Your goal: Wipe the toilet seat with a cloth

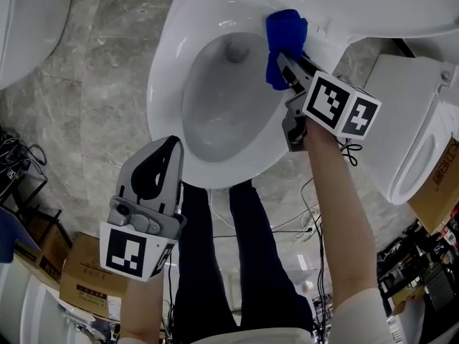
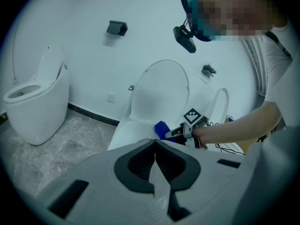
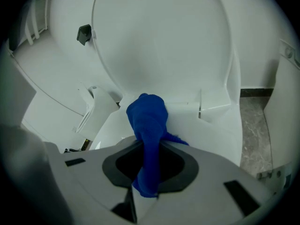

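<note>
– Jaws first: what does the right gripper [image 3: 150, 146] hold?

– Its two jaws are pressed on a bright blue cloth [image 3: 147, 121], bunched into a thick roll. The roll goes out forward between them, and a short end hangs behind the grip.

– And where is this cloth?

– Its front end lies on the back part of the white ceramic toilet rim [image 1: 168, 70], just below the raised white oval lid [image 3: 159, 41]. In the head view the cloth [image 1: 285, 34] is at the rim's upper right, beside the bowl opening, and the right gripper [image 1: 287, 59] reaches to it over the right side of the rim.

– What about the left gripper [image 2: 154, 149]?

– Its jaws are closed together, tip against tip, and nothing is between them. In the head view the left gripper [image 1: 166, 149] is near the front edge of the rim, well apart from the cloth. I cannot tell if it touches the rim.

– What is around the toilet?

– A grey marble floor [image 1: 107, 49]. The person's legs in dark trousers [image 1: 215, 264] are just before the bowl. A second white toilet [image 1: 409, 120] stands at the right, and a brown cardboard box [image 1: 86, 278] lies at the lower left. The left gripper view shows one more white toilet [image 2: 33, 107] by the white wall.
</note>
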Motion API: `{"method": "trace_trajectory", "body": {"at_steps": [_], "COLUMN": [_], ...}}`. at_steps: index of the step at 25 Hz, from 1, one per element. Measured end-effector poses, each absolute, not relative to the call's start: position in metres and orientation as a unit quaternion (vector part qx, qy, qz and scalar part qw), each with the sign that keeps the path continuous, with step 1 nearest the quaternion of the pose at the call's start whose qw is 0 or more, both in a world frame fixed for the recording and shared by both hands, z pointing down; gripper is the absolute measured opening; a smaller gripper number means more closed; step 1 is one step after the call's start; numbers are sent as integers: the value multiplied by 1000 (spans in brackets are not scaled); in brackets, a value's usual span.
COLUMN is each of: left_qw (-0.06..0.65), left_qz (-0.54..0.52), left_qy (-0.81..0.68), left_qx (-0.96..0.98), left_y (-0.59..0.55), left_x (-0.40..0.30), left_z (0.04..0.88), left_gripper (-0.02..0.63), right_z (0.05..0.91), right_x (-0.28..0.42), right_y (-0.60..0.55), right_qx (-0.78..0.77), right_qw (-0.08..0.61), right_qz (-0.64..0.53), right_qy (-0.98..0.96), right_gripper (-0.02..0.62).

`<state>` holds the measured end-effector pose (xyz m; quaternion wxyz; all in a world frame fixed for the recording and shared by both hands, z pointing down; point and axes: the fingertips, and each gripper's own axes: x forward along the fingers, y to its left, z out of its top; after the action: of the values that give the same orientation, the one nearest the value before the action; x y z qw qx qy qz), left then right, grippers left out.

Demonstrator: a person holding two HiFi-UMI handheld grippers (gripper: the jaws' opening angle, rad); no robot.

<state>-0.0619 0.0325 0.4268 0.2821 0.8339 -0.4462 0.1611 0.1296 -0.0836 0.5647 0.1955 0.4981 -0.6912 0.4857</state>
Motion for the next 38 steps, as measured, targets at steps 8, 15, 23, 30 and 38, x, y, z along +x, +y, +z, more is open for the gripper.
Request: {"method": "trace_trajectory", "body": {"at_steps": [8, 15, 23, 30, 38], "left_qw": [281, 277, 278, 275, 270], "left_qz": [159, 159, 160, 161, 155], "left_qy": [-446, -438, -441, -434, -435], "left_qx": [835, 840, 838, 843, 845], "left_y": [29, 27, 30, 35, 37], "left_x": [-70, -71, -80, -79, -80], "left_z": [422, 418, 420, 417, 410], "left_gripper": [9, 9, 9, 9, 9], "right_z": [561, 561, 559, 537, 499], "right_x": [111, 103, 101, 92, 87], "right_y": [-86, -86, -82, -71, -51], "right_qx": [489, 484, 483, 470, 473], "right_qw": [192, 200, 202, 202, 191], "right_qz": [491, 489, 483, 444, 373], "right_qy": [-695, -697, -701, -735, -775], "right_gripper": [74, 74, 74, 74, 74]}}
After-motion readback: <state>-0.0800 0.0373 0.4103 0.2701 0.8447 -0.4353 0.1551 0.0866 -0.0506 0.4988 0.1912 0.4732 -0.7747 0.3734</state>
